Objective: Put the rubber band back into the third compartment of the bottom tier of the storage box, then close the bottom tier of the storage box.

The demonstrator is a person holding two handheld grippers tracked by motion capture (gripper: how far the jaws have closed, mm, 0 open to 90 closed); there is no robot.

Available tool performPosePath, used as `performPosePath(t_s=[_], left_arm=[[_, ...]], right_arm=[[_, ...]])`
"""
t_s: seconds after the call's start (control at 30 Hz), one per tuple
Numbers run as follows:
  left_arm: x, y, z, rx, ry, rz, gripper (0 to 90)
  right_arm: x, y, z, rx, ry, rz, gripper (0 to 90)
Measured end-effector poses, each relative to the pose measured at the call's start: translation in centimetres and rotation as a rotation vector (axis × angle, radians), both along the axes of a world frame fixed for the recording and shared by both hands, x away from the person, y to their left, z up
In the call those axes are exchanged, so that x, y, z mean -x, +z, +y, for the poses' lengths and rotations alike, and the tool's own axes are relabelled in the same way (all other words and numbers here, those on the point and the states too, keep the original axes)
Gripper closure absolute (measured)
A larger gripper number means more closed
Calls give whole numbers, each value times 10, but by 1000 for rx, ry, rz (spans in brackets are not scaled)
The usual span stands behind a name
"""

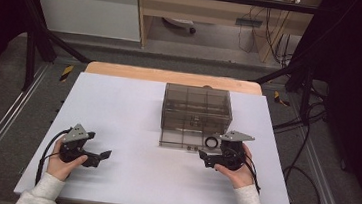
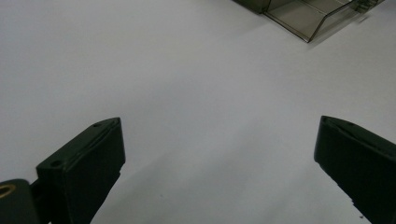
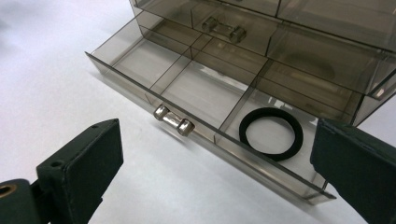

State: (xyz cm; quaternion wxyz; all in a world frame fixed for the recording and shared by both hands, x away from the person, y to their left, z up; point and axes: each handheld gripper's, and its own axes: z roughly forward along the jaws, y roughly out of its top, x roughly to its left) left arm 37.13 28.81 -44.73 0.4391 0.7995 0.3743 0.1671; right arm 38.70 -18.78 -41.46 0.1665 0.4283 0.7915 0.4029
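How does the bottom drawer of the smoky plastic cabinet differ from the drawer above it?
The bottom drawer is pulled out toward the right claw; the drawer above is pushed in.

The bottom drawer's dividers lie open to view, and a black ring lies in one end compartment; what the upper drawer holds I cannot tell through its front.

Both are smoky clear plastic, each with a small metal handle at the front.

a ring (image 3: 271, 134) lies in the open drawer's (image 3: 140, 88) right compartment, under the organizer box (image 1: 197, 108).
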Motion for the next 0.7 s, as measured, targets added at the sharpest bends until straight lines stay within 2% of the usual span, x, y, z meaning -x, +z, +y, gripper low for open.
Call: performPosePath(t_s=[0.43, 0.7], left_arm=[[0, 0, -1, -3, -2, 0, 15], [0, 0, 0, -2, 0, 1, 14]], right_arm=[[4, -3, 6, 32, 29, -17, 59], [5, -2, 6, 17, 39, -21, 112]])
